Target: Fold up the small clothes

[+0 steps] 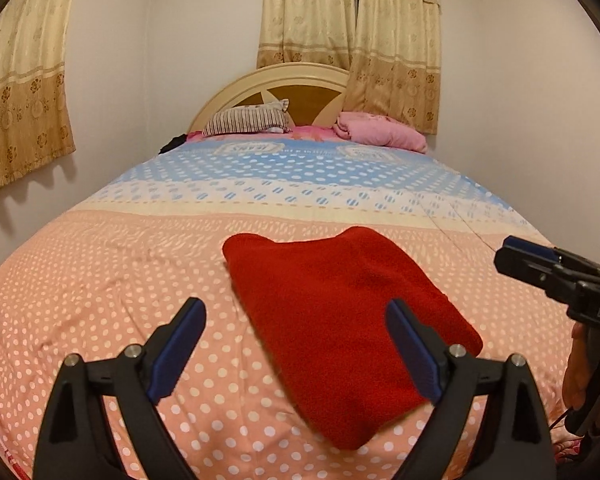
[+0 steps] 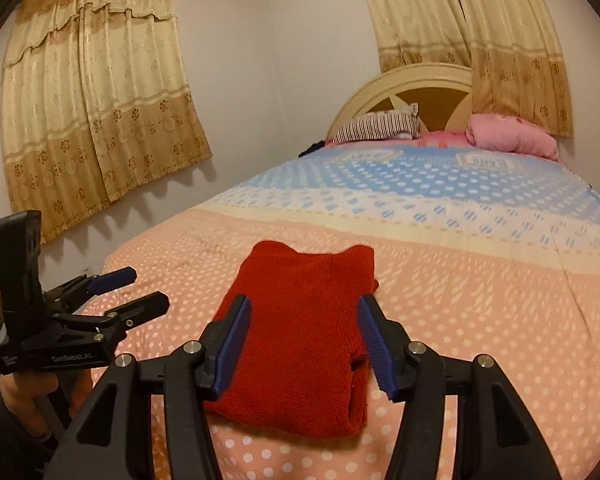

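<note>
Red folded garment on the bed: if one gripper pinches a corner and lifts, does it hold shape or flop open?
The red garment is probably floppy: its fuzzy knit layers lie loosely stacked, so a corner pinch would likely let the fold open. It looks light for its bulk. The nap should grip the bedspread, so a push may bunch it rather than slide it.

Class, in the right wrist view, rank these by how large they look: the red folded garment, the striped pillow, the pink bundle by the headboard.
1. Red folded garment, clearly the largest, though it lies nearest the camera.
2 and 3. Pink bundle and striped pillow look alike in size; I would not rank them.
</note>
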Tool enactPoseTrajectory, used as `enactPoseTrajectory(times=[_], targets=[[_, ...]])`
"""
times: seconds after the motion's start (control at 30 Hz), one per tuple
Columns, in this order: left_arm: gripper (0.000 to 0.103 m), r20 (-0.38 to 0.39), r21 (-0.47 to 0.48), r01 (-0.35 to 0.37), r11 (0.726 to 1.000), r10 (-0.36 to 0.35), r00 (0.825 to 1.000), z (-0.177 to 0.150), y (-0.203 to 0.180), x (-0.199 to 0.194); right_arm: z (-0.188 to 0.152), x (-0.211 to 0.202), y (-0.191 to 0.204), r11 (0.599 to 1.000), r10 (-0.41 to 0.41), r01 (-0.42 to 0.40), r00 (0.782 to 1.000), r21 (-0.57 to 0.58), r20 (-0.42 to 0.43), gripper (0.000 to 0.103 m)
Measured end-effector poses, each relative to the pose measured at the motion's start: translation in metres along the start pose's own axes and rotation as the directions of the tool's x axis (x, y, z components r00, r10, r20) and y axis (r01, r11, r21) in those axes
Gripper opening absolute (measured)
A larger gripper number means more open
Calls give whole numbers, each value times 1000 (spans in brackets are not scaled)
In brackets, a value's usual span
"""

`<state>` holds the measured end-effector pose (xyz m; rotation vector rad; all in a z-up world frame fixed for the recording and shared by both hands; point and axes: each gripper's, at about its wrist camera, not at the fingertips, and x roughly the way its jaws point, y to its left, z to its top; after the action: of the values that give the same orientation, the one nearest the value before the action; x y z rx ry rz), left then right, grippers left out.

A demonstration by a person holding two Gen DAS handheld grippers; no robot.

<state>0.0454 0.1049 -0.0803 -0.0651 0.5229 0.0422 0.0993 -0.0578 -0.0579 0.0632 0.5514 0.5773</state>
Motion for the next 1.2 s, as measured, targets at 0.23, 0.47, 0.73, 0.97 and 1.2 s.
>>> enactPoseTrajectory(times=[0.23, 0.47, 0.73, 0.97, 1.2], targets=[[94, 3, 3, 1, 1000, -1, 1000, -3, -4, -4, -1, -7, 1, 1000, 1, -1, 1000, 10, 0, 60], [94, -4, 9, 3, 1000, -3, 1000, -3, -9, -4, 0, -7, 4, 1000, 1, -1, 1000, -1, 2, 60], [97, -10, 13, 2, 1000, -2, 1000, -4, -10, -2, 0, -7, 5, 1000, -6, 6, 1000, 2, 1, 61], [97, -16, 17, 4, 1000, -3, 1000, -6, -13, 0, -3, -8, 5, 1000, -5, 5, 1000, 4, -2, 61], [98, -13, 20, 7, 1000, -7, 1000, -6, -15, -1, -4, -9, 6, 1000, -6, 6, 1000, 3, 0, 61]])
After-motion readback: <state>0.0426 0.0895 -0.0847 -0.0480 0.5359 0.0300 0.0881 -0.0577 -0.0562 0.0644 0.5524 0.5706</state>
